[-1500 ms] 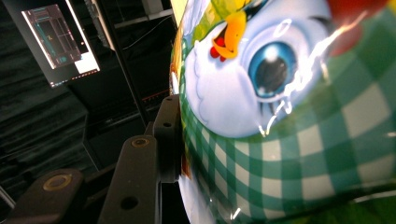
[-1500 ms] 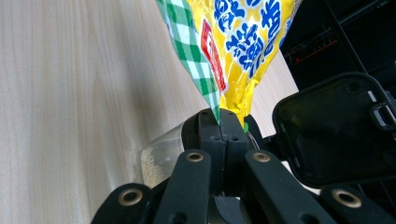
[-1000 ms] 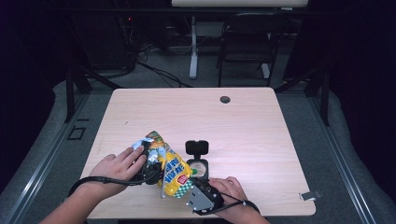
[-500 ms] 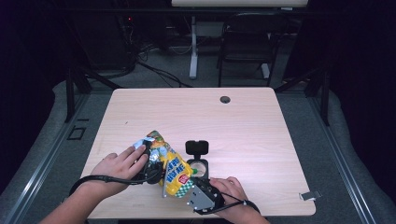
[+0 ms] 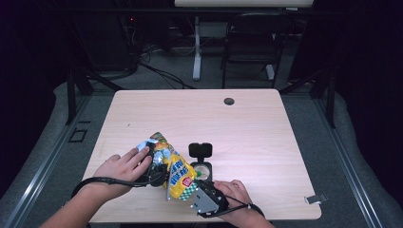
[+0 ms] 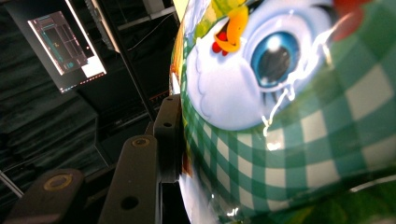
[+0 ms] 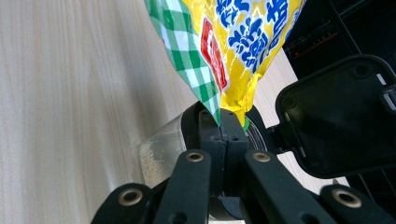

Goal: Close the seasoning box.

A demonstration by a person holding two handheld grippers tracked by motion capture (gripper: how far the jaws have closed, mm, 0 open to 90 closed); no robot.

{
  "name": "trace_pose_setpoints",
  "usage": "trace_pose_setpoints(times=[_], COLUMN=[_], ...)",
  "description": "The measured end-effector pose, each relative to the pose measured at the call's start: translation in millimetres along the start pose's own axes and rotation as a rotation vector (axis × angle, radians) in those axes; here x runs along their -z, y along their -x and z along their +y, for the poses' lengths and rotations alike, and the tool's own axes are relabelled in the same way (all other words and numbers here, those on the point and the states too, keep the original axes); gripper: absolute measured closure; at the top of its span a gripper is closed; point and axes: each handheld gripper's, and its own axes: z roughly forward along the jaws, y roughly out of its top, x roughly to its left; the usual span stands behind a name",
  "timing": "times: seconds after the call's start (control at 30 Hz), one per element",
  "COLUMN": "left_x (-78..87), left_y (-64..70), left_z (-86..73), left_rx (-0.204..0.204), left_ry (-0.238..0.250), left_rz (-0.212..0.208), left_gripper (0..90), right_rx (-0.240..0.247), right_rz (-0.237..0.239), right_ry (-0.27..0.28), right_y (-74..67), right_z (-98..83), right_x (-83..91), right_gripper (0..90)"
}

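At six o'clock on the surface (image 5: 285, 142), the right gripper (image 5: 202, 198) has its jaws pinching the snack bag's (image 5: 178, 173) bottom corner. Its long axis slants up toward ten o'clock, where the left gripper's (image 5: 154, 164) jaws probably clamp the bag's top. That lower corner hangs directly over the open container (image 5: 202, 169).

A crinkly yellow snack bag (image 5: 178, 173) with blue lettering, a red logo and green-and-white checks hung tilted above the near edge of my table. Its lower corner pointed down at a small clear jar (image 7: 161, 156) of pale grains, whose black flip lid (image 5: 200, 150) stood open.
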Motion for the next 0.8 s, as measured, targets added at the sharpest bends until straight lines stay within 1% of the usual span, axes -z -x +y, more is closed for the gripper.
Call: trace_pose_setpoints(times=[0.03, 0.1, 0.17, 0.2, 0.4, 0.6, 0.8], left_x=[0.0, 0.6, 0.6, 0.8, 0.9, 3.0, 3.8], left_y=[0.0, -2.1, -2.4, -3.4, -3.7, -5.2, -4.9], left_z=[0.0, 0.3, 0.4, 0.3, 1.3, 2.1, 2.4], left_rx=[0.000, -0.013, -0.013, -0.005, -0.010, -0.030, -0.040], left_ry=[0.000, -0.009, -0.010, -0.001, -0.004, -0.013, -0.016], left_rz=[0.000, 0.004, 0.004, 0.002, 0.006, 0.018, 0.029], left_gripper=[62.9, 63.0, 63.8, 64.5, 65.0, 65.2, 65.2], right_rx=[0.000, -0.003, 0.003, 0.001, -0.008, -0.012, -0.016], right_rz=[0.000, -0.002, -0.002, -0.003, -0.003, 0.000, -0.003], right_ry=[0.000, 0.004, -0.003, -0.002, 0.001, 0.000, 0.005], right_y=[0.0, -0.1, 0.4, 0.4, 0.2, 0.5, 0.0], right_z=[0.0, 0.2, 0.6, 0.5, 0.3, -0.3, -0.3], right_x=[0.0, -0.5, -0.2, -0.6, -1.2, -1.1, -1.6], right_gripper=[90.0, 90.0, 90.0, 90.0, 90.0, 90.0, 90.0])
